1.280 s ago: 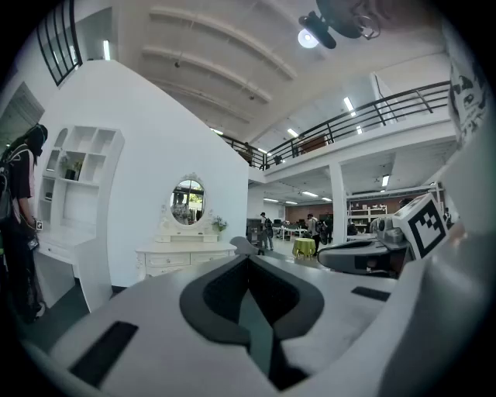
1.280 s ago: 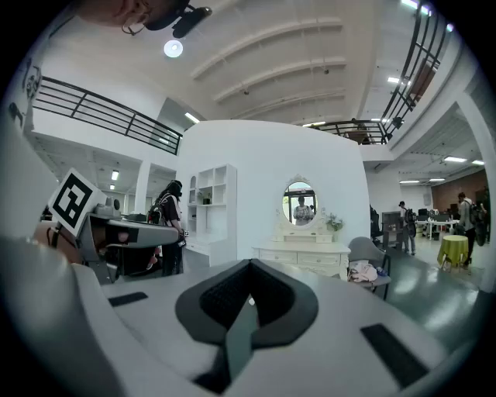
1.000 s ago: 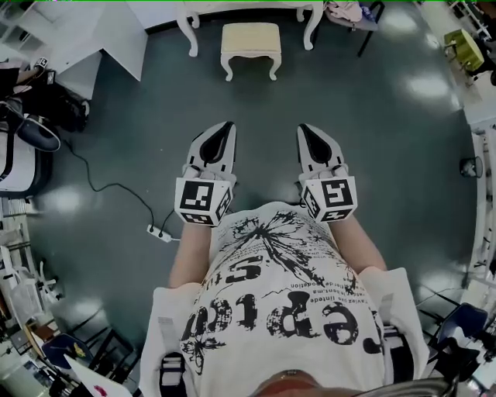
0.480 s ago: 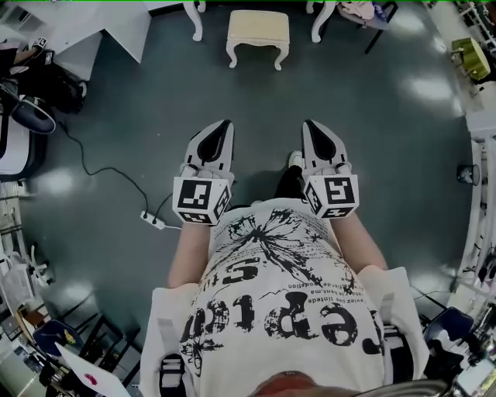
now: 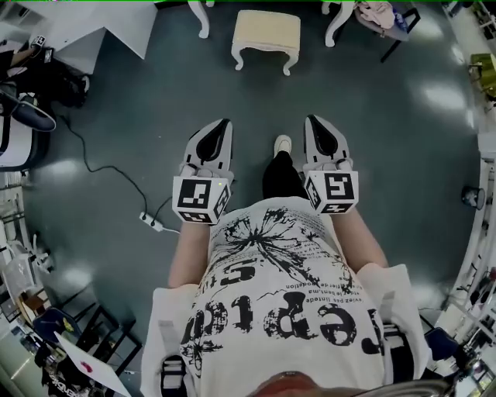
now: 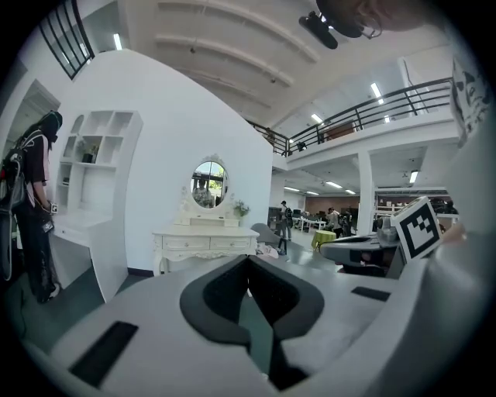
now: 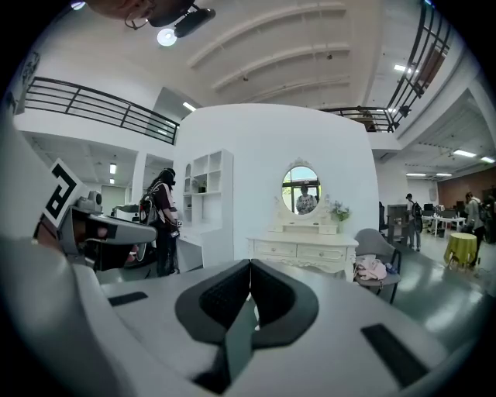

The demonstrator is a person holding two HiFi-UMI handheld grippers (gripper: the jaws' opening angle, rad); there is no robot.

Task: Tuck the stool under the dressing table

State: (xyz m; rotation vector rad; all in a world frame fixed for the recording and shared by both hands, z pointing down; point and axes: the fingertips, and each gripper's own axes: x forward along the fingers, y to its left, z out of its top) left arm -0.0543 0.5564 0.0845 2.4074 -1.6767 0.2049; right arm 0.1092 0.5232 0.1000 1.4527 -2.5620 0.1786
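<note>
A cream padded stool with curved white legs stands on the dark floor at the top middle of the head view, in front of the white dressing table, of which only the legs show there. The dressing table with its oval mirror shows ahead in the left gripper view, and the table again in the right gripper view. My left gripper and right gripper are held side by side at waist height, far short of the stool. Both are shut and hold nothing.
A power strip with a black cable lies on the floor at the left. A chair with pink clothes stands right of the table. A white shelf desk and a person in black are at the left. My shoe is between the grippers.
The view has shifted: the stool has slid to the right in the head view. A leg in black with a pale shoe has stepped forward between the grippers. Both grippers stay shut.
</note>
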